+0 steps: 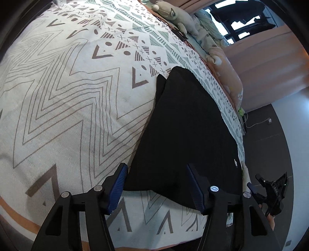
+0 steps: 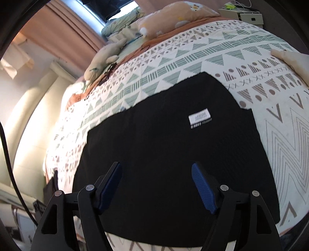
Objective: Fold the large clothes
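A black garment lies folded flat on a patterned bedspread. In the right wrist view it shows a white label on top. My left gripper is open and empty, just above the garment's near edge. My right gripper is open and empty, hovering over the garment's near part. The right gripper also shows in the left wrist view at the bed's right edge.
Plush toys and pillows lie at the head of the bed. Pink curtains and a window stand beyond. A dark floor runs along the bed's side. A bedside unit stands at the far corner.
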Motion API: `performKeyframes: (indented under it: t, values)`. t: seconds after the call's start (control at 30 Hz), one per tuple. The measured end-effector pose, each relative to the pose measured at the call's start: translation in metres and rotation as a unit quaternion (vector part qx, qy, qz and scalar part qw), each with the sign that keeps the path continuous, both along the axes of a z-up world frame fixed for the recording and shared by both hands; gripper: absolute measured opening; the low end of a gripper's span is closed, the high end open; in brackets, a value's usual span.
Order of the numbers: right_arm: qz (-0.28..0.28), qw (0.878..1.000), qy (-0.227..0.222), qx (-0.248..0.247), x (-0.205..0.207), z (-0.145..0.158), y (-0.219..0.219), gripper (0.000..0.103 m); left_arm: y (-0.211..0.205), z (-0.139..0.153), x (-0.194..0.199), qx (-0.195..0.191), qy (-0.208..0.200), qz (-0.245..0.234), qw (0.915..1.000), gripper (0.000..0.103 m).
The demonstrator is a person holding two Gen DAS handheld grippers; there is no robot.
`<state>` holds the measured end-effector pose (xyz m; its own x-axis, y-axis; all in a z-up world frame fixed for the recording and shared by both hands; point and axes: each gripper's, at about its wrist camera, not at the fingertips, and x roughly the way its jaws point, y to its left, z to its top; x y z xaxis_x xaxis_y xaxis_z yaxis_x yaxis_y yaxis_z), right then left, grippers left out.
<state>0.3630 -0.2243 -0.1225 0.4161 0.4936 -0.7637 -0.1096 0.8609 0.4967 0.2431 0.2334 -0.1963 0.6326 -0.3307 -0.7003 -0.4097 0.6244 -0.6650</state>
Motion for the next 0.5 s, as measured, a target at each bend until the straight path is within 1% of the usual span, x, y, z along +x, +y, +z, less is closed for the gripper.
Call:
performKeyframes:
  t: [0.1,0.2,0.33,0.37,0.43,0.5]
  values:
    - [0.017,1.000,0.003,-0.024,-0.015,-0.006,0.011,0.075,-0.002,-0.005,-0.004,-0.012,0.008,-0.003,0.9999,0.057]
    - [0.035,0.997,-0.004,-0.066,-0.032,-0.011,0.026,0.075,-0.002,-0.008,-0.010,-0.017,0.011,0.004,0.9998,0.057]
    - [0.068,0.994,-0.015,-0.088,-0.052,-0.017,0.046,0.074,0.000,-0.012,-0.009,-0.032,0.014,0.012,0.9993,0.057]
    - [0.078,0.993,-0.020,-0.089,-0.058,-0.018,0.052,0.073,0.000,-0.013,-0.007,-0.036,0.014,0.015,0.9992,0.057]
    - [0.092,0.991,-0.021,-0.090,-0.065,-0.020,0.059,0.058,0.001,-0.016,-0.001,-0.042,0.015,0.019,0.9988,0.056]
    - [0.103,0.991,-0.014,-0.083,-0.070,-0.023,0.065,0.055,0.002,-0.020,0.006,-0.056,0.015,0.020,0.9981,0.052]
